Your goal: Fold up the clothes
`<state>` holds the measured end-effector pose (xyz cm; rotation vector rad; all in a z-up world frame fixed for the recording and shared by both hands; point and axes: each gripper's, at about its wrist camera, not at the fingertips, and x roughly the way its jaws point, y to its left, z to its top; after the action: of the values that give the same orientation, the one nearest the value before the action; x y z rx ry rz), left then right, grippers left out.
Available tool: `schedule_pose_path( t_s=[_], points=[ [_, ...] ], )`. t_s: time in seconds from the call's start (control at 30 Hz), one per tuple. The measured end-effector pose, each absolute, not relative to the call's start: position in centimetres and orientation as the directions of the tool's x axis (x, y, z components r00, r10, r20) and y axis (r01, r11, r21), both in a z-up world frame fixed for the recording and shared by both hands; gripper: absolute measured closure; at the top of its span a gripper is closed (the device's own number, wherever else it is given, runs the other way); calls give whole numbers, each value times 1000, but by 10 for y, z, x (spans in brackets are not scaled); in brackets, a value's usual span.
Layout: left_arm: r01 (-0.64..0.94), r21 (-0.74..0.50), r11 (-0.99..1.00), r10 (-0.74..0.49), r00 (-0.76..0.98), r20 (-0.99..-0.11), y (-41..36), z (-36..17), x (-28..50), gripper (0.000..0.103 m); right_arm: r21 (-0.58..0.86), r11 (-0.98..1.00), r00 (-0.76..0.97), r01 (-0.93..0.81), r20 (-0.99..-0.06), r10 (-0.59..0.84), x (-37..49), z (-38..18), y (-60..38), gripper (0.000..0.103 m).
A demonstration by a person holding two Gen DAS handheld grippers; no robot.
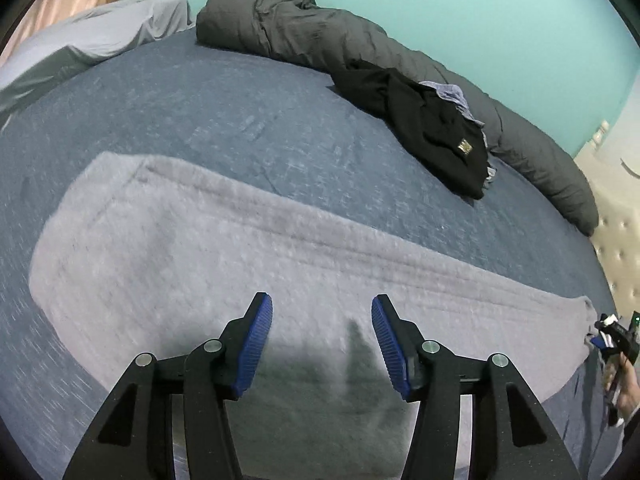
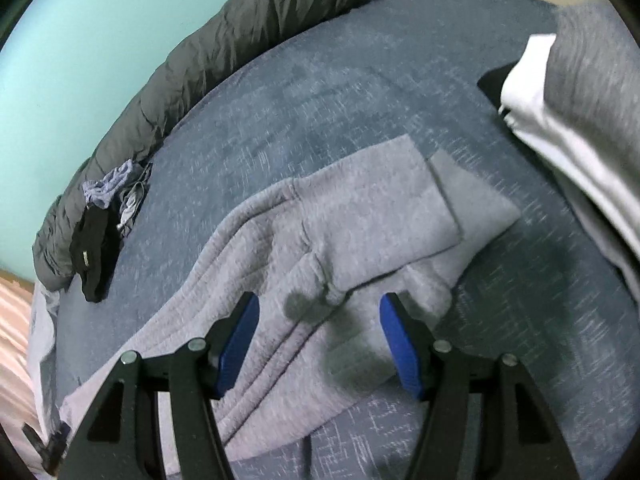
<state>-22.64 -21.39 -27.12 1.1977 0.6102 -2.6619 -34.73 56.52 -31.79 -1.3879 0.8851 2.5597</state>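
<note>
The grey garment [image 1: 248,264] lies flat along the bed [image 1: 240,120], folded lengthwise; its near edge is cut off below both views, and blur hides its seams. The left gripper [image 1: 322,344] hangs over its middle, fingers [image 1: 256,348] spread with nothing between them. The right gripper [image 2: 320,344] hangs over the layered end, where a folded flap [image 2: 384,200] lies on top, its fingers [image 2: 402,348] likewise spread and empty. A black garment [image 1: 432,128] lies crumpled over bluish cloth [image 1: 452,94] against a rolled dark duvet [image 1: 304,28]. Stacked grey and white clothes [image 2: 580,92] are cut off at the right wrist view's edge.
</note>
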Motion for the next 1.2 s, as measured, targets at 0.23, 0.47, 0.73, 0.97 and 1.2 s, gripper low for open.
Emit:
schedule_pose_path(
  t_s=[0.23, 0.47, 0.73, 0.97, 1.2],
  points=[
    [259, -281, -924, 35, -674, -737, -195, -281, -211, 45, 465, -807, -610, -363, -774, -171, -359, -329, 571, 39],
    [250, -247, -936, 7, -690, -724, -187, -290, -206, 45, 462, -800, -635, -382, -760, -136, -372, -336, 576, 51],
    [260, -265, -929, 13, -690, -724, -186, -293, -206, 45, 373, -865, -680, -336, -731, -51, -363, -307, 571, 90],
    [257, -277, -926, 23, -693, -721, -185, -292, -203, 45, 314, -900, -675, -302, -737, -31, -348, -268, 586, 91],
    [252, -279, -927, 28, -693, -721, -181, -291, -205, 45, 244, -908, -595, -342, -804, 8, -354, -300, 588, 82]
  ],
)
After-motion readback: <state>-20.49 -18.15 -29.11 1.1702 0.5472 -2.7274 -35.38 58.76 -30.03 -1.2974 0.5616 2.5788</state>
